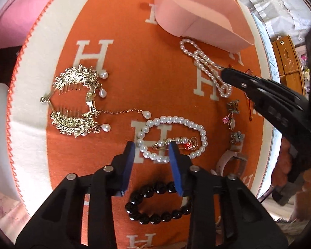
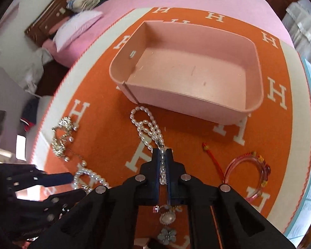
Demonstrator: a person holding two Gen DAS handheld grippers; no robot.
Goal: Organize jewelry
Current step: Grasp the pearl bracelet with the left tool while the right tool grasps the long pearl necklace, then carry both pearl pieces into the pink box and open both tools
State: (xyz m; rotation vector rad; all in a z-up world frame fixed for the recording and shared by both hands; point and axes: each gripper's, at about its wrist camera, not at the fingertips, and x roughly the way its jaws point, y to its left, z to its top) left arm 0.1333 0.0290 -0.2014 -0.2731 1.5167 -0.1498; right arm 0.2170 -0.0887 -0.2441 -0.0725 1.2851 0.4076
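Right tongs point(image 2: 162, 155) clenched on the white oval-pearl strand point(image 2: 148, 127), lying on the orange blanket point(image 2: 105, 112) near the empty pink box point(image 2: 197, 70). Left tongs point(image 1: 151, 145) straddle the round-pearl bracelet point(image 1: 176, 122), not yet gripping. Lift slowly, lest loops snag.
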